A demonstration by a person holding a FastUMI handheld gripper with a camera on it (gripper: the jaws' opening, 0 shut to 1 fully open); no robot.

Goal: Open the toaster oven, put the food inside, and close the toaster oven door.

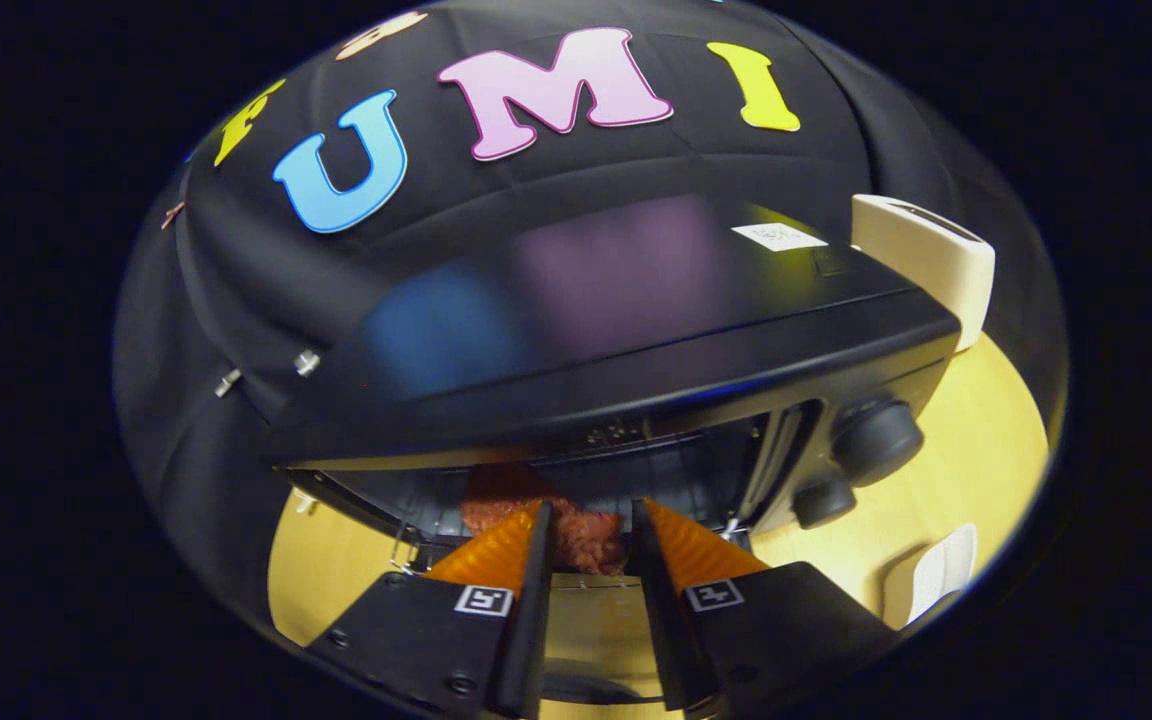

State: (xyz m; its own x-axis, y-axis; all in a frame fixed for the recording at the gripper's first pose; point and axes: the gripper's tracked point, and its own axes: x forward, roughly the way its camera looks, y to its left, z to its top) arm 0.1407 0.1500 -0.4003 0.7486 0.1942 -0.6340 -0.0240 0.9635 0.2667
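A black toaster oven [636, 330] stands on a wooden table [986, 470] with its front open. Its door [591, 610] is folded down flat under my fingers. My gripper [588, 512] is at the mouth of the oven cavity, shut on a reddish-brown lump of food [586, 545]. Both fingers press on the lump's sides, and part of it bulges out to the left behind the left fingertip [534, 525]. The food sits just inside the opening, above the lowered door. The cavity behind it is dark, so I cannot tell whether the food rests on a rack.
Two round black knobs [876, 440] sit on the oven's right front panel. A cream box-shaped appliance [926, 260] stands behind the oven to the right. A white object [946, 565] lies on the table to the right of my fingers.
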